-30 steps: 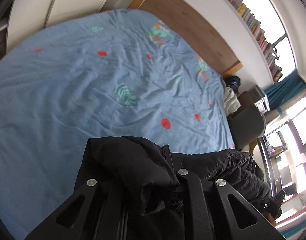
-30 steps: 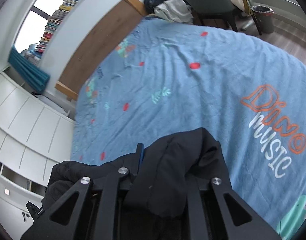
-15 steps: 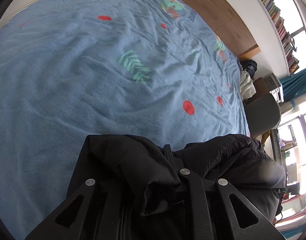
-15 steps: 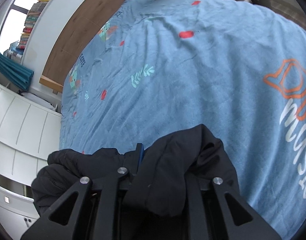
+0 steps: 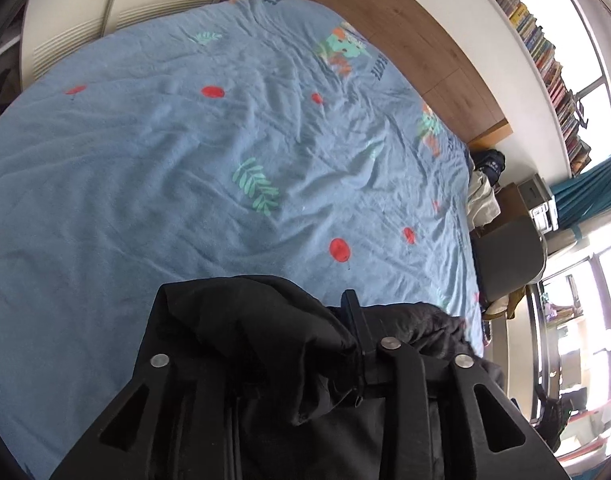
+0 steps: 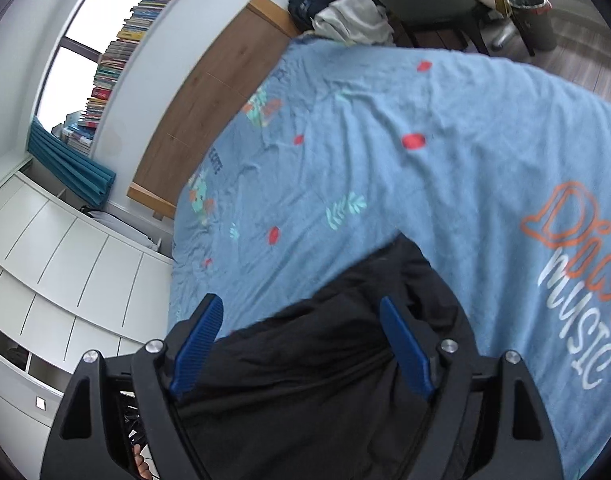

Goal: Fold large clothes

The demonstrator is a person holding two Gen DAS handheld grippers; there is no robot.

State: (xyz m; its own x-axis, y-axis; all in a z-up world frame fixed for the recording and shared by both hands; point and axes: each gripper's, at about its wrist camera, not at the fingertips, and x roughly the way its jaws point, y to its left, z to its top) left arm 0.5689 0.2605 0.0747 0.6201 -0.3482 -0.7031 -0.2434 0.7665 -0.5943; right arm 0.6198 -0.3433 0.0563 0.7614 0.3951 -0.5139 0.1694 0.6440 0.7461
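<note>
Jacket settles on the bed, right gripper just spread to release; left gripper loosening, fabric bunched between.

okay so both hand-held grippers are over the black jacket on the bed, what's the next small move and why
Probably open the left hand-held gripper fully and draw it back. The right hand-held gripper has just been opening and stands wide, pads clear of the black jacket, while dark cloth is bunched over the left one, whose jaws have just been opening too. The jacket lies on the blue bedspread.
</note>
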